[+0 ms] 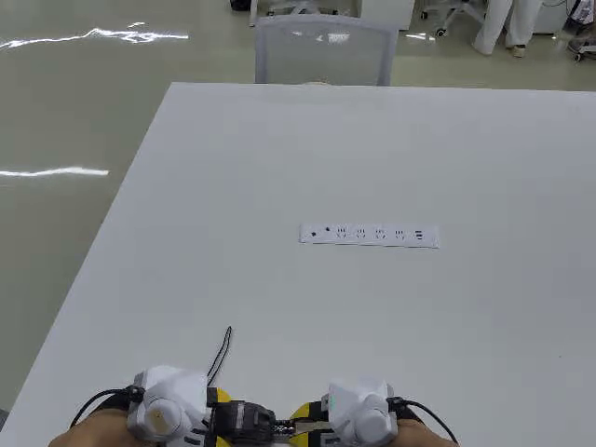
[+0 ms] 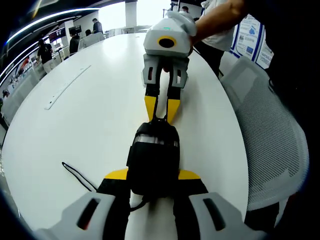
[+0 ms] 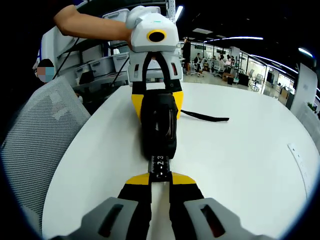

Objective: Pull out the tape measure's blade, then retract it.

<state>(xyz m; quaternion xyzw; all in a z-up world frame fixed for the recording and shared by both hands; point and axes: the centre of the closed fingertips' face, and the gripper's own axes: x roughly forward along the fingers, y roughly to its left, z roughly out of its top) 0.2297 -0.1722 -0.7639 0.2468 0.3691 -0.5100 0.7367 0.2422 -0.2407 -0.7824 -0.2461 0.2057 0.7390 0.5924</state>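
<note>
At the near edge of a white workbench point(image 1: 279, 168), a person's two hand-held grippers meet nose to nose along the table, with a black tape measure point(image 2: 152, 160) lying flat on the surface between them. The left gripper point(image 2: 153, 175) has its yellow-tipped jaws closed in against both sides of the tape measure's case, clamping it. The right gripper point(image 3: 160, 180), opposite, has its jaws drawn almost together on the blade point(image 3: 160, 167), of which a short length stands out of the case, the printed figures 2 and 3 readable just ahead of the jaw tips. Whether the blade's end hook sits inside that pinch is hard to make out. In each gripper view a bare forearm point(image 2: 220, 17) reaches in from above to the facing gripper, held low and roughly level over the table. The tape measure's thin black strap point(image 1: 221, 352) trails loose on the table beside the left gripper. A white power strip point(image 1: 369, 235) lies well apart, toward the table's middle, and a grey mesh chair point(image 3: 35, 150) stands at the person's side of the workbench.
</note>
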